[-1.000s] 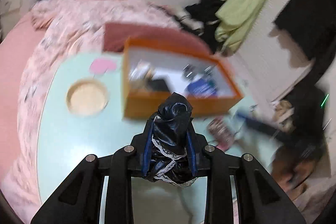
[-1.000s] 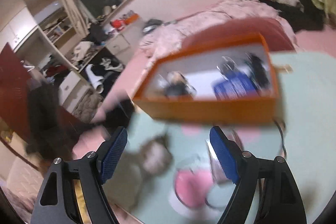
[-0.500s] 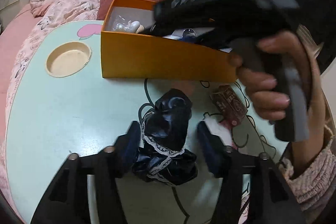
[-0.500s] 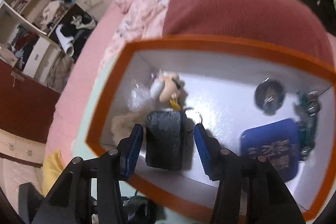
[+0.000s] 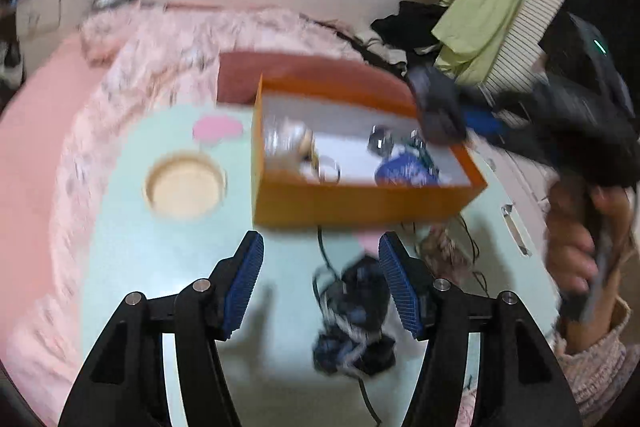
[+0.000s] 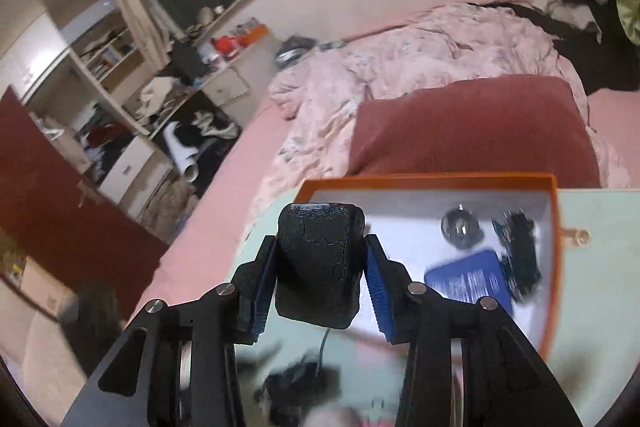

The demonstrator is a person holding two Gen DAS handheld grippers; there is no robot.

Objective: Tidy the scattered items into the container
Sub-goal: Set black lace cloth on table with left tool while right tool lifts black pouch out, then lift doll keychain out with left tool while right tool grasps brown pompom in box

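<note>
An orange box (image 5: 360,205) with a white inside stands on the pale green table (image 5: 160,267); it also shows in the right wrist view (image 6: 554,267). It holds a blue pouch (image 6: 468,285), a round metal piece (image 6: 460,229) and other small items. My left gripper (image 5: 320,281) is open above the table; a black lace-trimmed bundle (image 5: 356,319) lies on the table by its right finger. My right gripper (image 6: 320,275) is shut on a black pouch (image 6: 320,267) and holds it above the box's near left corner. It shows in the left wrist view (image 5: 440,107) over the box's far right.
A round wooden dish (image 5: 184,185) sits left of the box. A small patterned item (image 5: 444,255) and a thin black cord (image 5: 324,255) lie on the table right of the bundle. A pink bed (image 6: 400,75) with a dark red cushion (image 6: 472,127) lies behind the table.
My left gripper let go of the black bundle, opened and rose off it. My right gripper closed on the black pouch inside the box and lifted it out.
</note>
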